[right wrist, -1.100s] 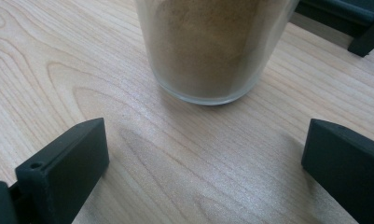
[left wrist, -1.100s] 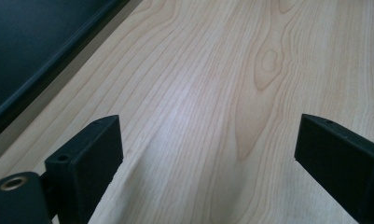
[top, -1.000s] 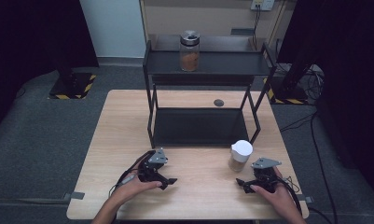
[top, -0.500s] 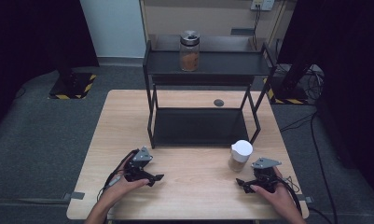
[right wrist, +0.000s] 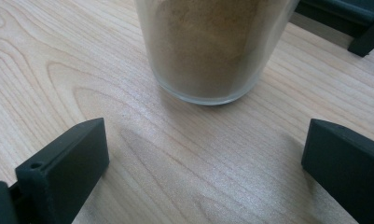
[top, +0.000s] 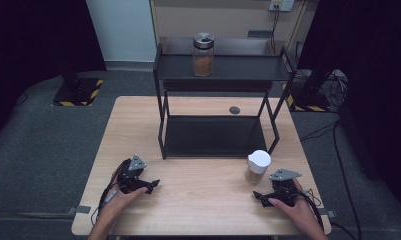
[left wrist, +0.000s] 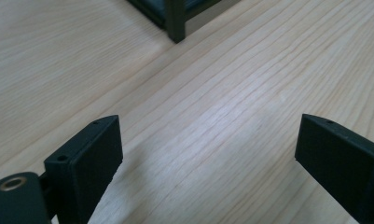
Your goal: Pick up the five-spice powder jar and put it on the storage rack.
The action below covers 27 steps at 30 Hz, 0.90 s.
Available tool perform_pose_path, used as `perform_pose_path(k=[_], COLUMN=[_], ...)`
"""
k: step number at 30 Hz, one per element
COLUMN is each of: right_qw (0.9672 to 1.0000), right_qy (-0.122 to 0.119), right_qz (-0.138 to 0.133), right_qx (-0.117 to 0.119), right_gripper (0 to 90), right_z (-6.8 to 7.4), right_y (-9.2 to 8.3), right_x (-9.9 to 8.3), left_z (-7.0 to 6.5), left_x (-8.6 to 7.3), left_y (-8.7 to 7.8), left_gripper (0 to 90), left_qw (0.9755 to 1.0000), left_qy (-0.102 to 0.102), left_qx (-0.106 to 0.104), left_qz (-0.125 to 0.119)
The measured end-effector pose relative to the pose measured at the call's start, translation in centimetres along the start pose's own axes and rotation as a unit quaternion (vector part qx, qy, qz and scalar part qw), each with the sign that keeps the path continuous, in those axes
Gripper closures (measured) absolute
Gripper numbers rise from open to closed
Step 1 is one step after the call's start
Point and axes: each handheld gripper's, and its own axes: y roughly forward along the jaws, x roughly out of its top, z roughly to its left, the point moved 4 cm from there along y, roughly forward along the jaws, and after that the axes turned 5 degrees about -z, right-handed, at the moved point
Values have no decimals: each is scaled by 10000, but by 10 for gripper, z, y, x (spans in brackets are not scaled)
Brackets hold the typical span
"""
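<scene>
Since the earlier frames the left gripper has slid along the near edge of the table toward its left corner, away from the black shelf rack, while the right gripper has kept its place by the near right corner. In the left gripper view the two black jaws stand wide apart with nothing between them, released over bare wood, and one foot of the shelf rack shows just ahead at the top. The right gripper is likewise released: in the right gripper view its jaws flank open tabletop, and the white-lidded glass jar of tan powder stands upright just beyond them, not touched by either jaw. From the high view that jar sits on the table near the right front leg of the rack, close to the right edge and just ahead of the right gripper. A second jar, with a dark lid and orange-brown contents, stands upright on the rack's top shelf. A small dark disc lies on the table behind the rack's lower shelf, toward the far edge. A hand grips each tool from the near edge.
</scene>
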Motion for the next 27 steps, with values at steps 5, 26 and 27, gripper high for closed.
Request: perform_pose_path(k=[5,26,27], right_qw=[10000,10000,10000], right_qy=[-2,-1,-5], right_qz=[0,0,2], right_qx=[0,-1,-1], right_gripper=[11,11,11], right_z=[0,0,0], right_y=[0,0,0], right_x=[0,0,0], left_z=[3,8,6], left_x=[-5,-13,-13], left_y=[-3,-7,-7], left_gripper=[63,45,45], left_qw=[9998,9972,9972], left_qy=[-64,-347,-328], left_qx=[170,653,656], left_qz=[41,110,113])
